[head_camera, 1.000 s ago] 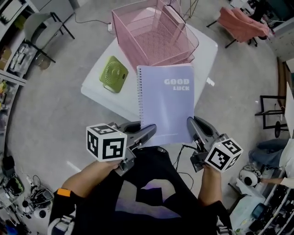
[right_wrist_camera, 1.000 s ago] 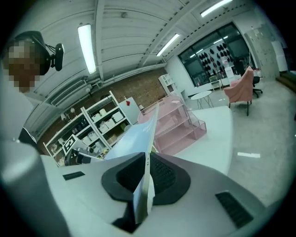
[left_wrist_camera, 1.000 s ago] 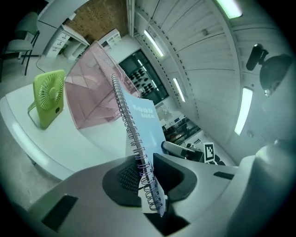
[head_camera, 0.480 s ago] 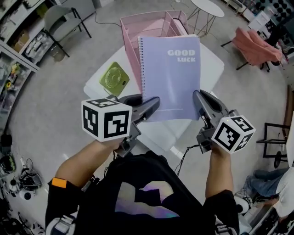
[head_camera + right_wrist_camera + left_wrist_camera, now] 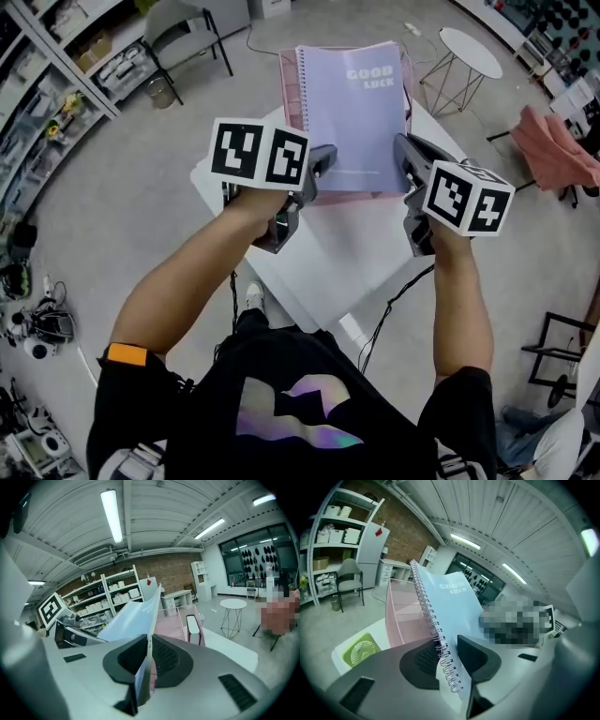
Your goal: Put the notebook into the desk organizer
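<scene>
While held aloft, notebook: lilac, spiral-bound, cover up, gripped at its two long edges near the close end, covering most of the pink desk organizer at the far side of the white tabletop; not yet in any slot
left gripper: fingers on either side of the spiral edge, pads seemingly touching the coil; easing apart just now, so probably the weaker hold
right gripper: fingers closed tight on the plain edge, thin cover pinched between the pads
step in hand: by the look of it, carrying the notebook over the desk organizer and tipping it upright for a slot
desk organizer: mesh walls, open top, upright dividers; one slot seemingly taken by a dark-edged book or panel, cannot tell which
doing it well: hold the right pinch firm; avoid opening the left fingers further before seating the far edge inside a slot; turn both wrists together to avoid twisting the cover; line the long edges up with the dividers, aim at a free slot, lower edge-first
risk: coil snagging on the mesh rim; pages fanning open; desk organizer sliding on the tabletop if pushed sideways
release: only after resting the weight on the desk organizer floor
</scene>
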